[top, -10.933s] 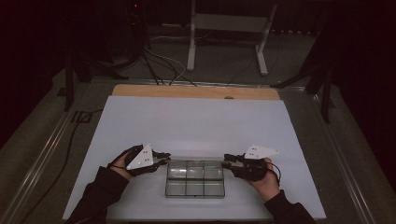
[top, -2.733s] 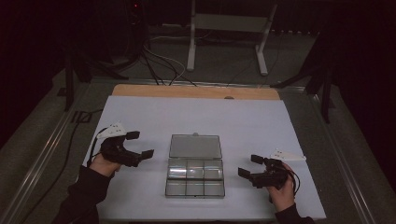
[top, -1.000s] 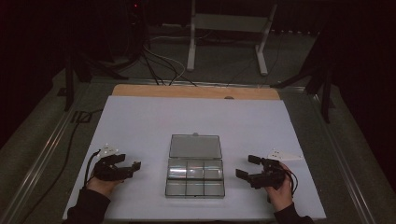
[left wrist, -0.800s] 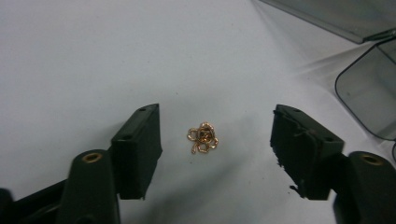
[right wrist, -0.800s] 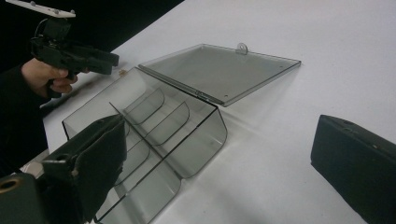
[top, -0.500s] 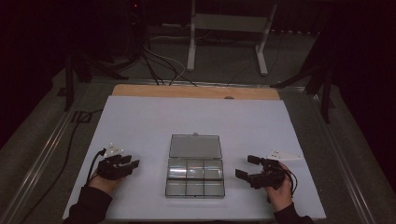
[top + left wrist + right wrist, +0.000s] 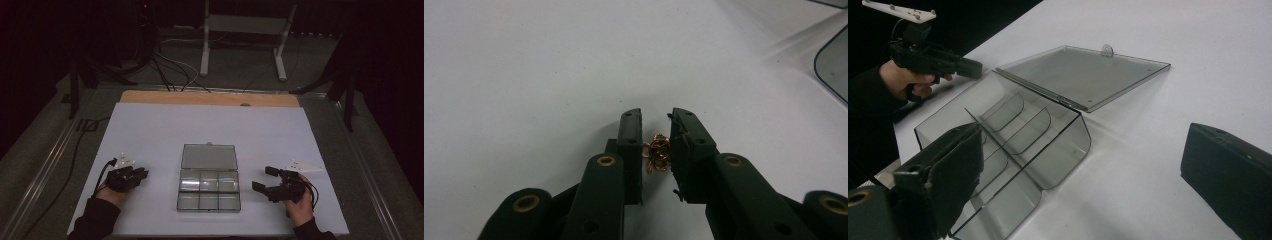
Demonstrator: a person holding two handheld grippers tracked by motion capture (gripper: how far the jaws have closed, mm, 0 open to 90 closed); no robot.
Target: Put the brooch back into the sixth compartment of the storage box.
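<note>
The left gripper (image 7: 656,130), jaws just closing, pinches a small gold-coloured wire ornament (image 7: 656,152) near the white desk's (image 7: 150,130) left edge; the right gripper (image 7: 262,179) stands spread

Showing one clear box (image 7: 208,195) with six compartments, one open lid (image 7: 208,156), one small gold ornament (image 7: 657,152), two grippers: left gripper (image 7: 141,174), right gripper (image 7: 263,179).

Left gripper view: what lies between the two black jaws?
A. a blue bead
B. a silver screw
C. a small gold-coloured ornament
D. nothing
C: a small gold-coloured ornament of tiny loops sits between the jaws of the left gripper on the white table.
</note>
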